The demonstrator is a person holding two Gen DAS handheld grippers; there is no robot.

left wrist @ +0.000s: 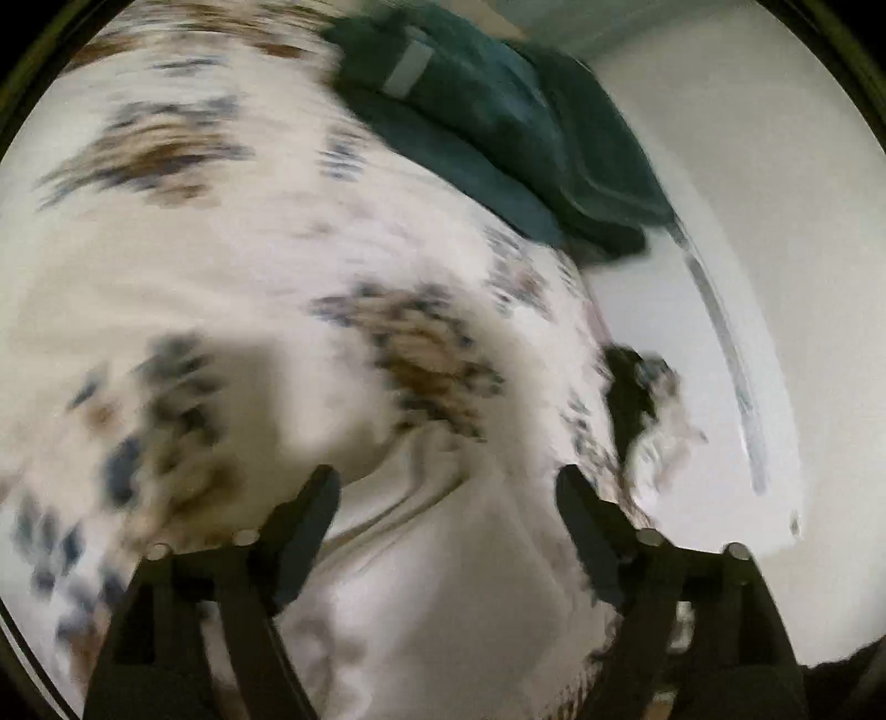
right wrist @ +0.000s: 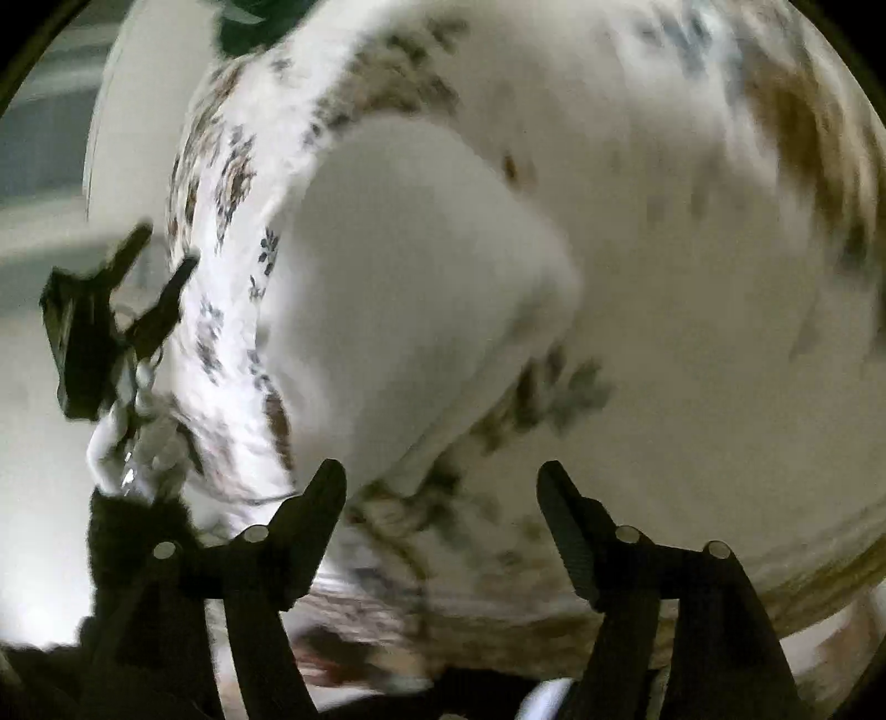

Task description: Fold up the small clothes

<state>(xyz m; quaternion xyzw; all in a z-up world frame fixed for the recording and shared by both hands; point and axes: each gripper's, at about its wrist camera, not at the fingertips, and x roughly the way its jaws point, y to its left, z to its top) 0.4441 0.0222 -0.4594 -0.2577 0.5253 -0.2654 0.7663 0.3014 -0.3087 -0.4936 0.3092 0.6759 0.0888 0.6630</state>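
Note:
A white garment with blue and brown flower print (left wrist: 232,266) fills most of the left wrist view, blurred by motion. My left gripper (left wrist: 448,487) is open, its jaws wide apart just above the cloth, holding nothing. The same garment (right wrist: 637,221) fills the right wrist view, with a plain white folded-over part (right wrist: 410,288) in the middle. My right gripper (right wrist: 443,482) is open over the cloth, empty. The left gripper (right wrist: 138,282) shows at the left of the right wrist view, by the garment's edge. The right gripper (left wrist: 637,387) appears as a dark blur at the cloth's right edge.
A folded dark green garment (left wrist: 498,122) with a grey label lies at the far side of the white table (left wrist: 747,221). It shows as a green patch (right wrist: 249,22) at the top of the right wrist view. The table edge (right wrist: 97,138) runs at the left.

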